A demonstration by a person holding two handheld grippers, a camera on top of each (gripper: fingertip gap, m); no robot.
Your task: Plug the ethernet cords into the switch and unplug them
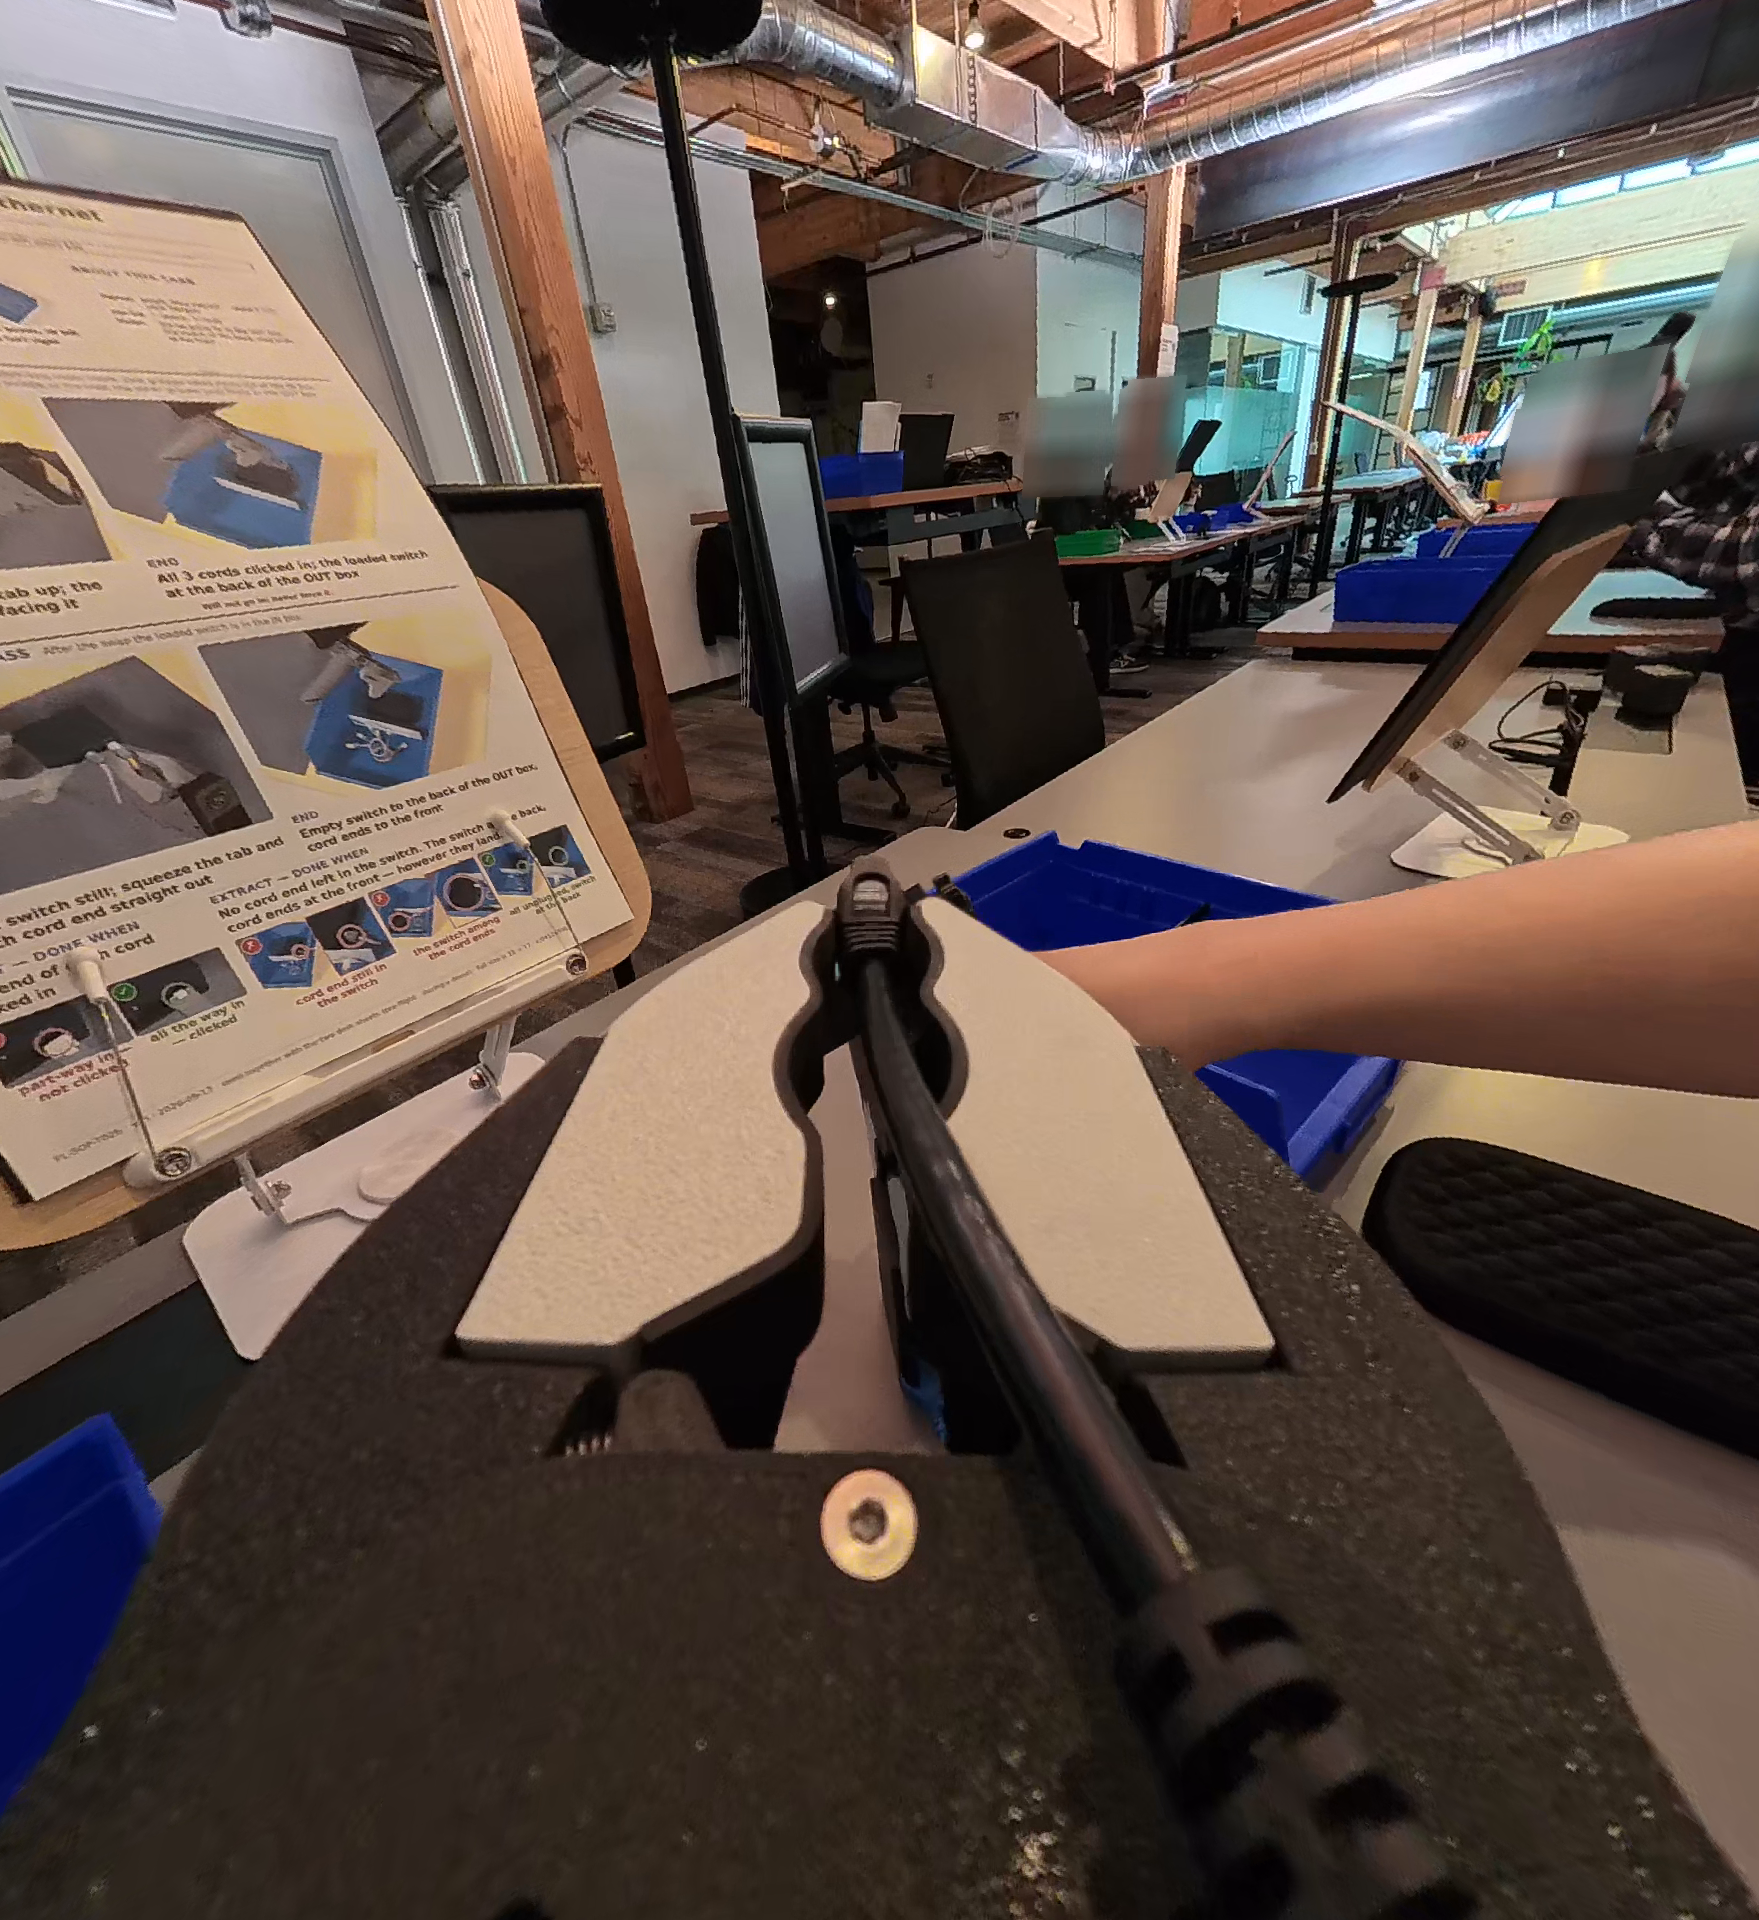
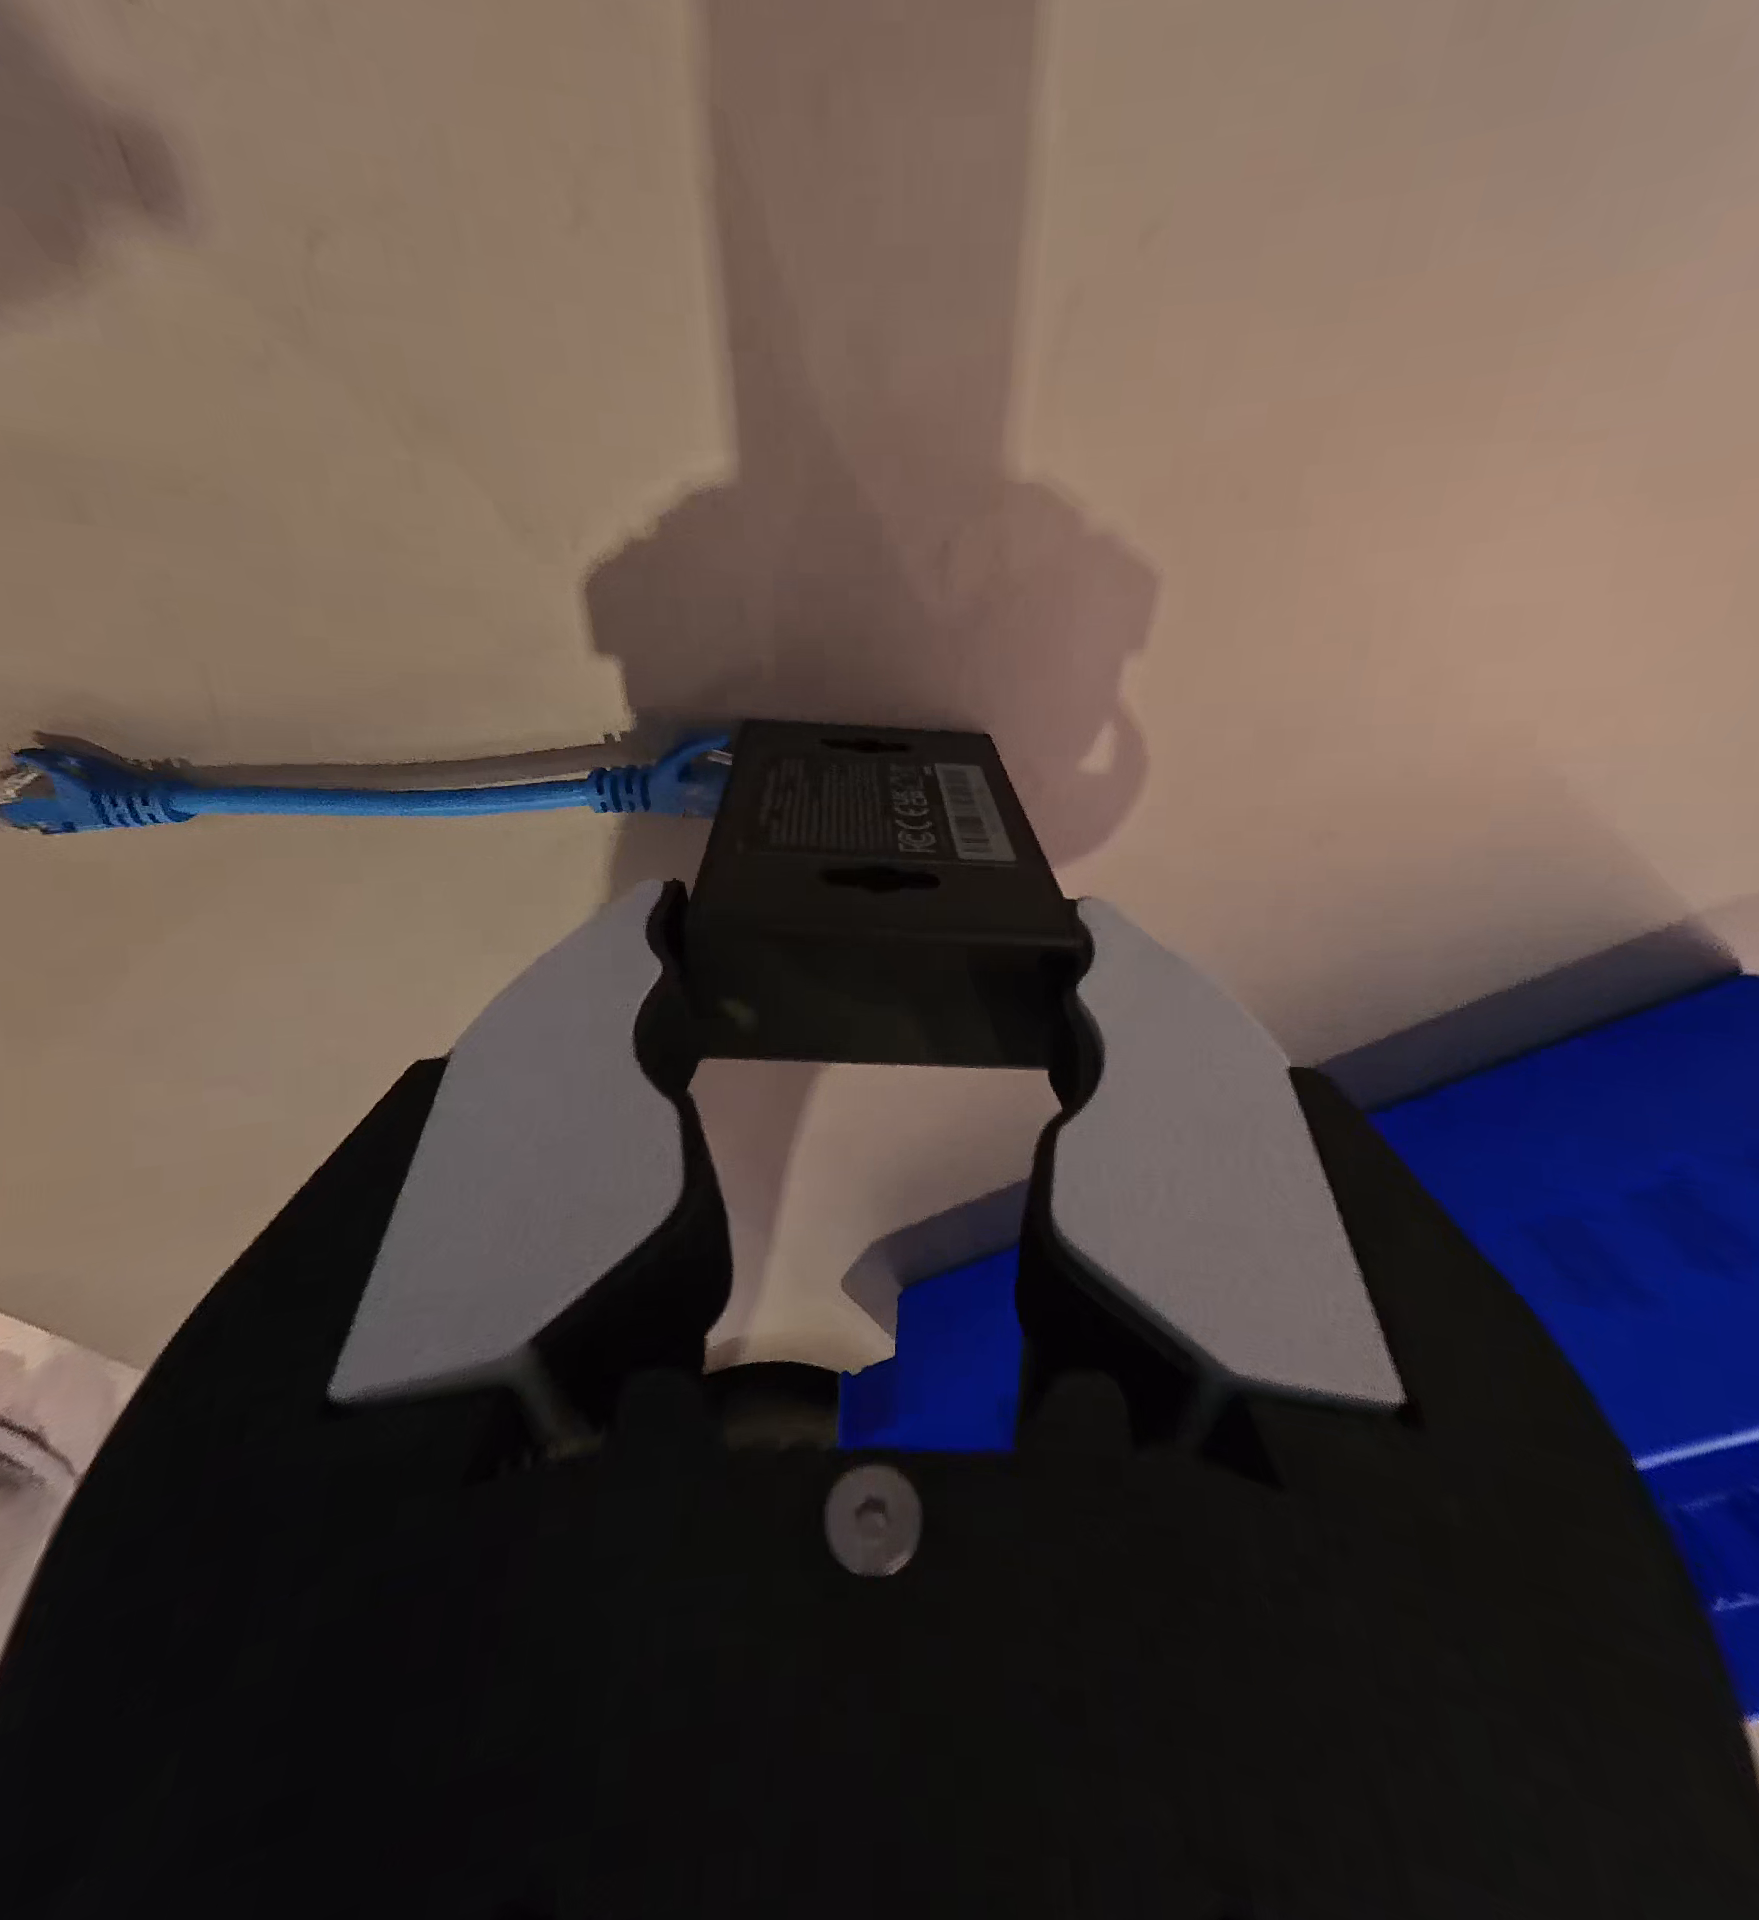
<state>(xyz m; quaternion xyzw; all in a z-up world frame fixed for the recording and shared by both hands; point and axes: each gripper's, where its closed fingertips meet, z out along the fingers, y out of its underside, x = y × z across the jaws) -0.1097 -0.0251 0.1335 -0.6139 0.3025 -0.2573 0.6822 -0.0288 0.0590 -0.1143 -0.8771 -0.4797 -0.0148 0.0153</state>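
Black cord in one gripper, switch in the other, both clamped and lifted.

The left gripper [image 1: 870, 935] pinches the black ethernet cord [image 1: 968, 1174] just behind its plug [image 1: 867, 896], the stiff boot giving firm purchase. The right gripper [image 2: 875, 935] clasps the switch [image 2: 870, 831] by its short sides over the table [image 2: 335, 416]; it looks a light, rigid, smooth box. A blue cord [image 2: 366, 800] meets the switch's far end; whether seated, I cannot tell.

Black switch [image 2: 859, 831], blue cord [image 2: 376, 798]
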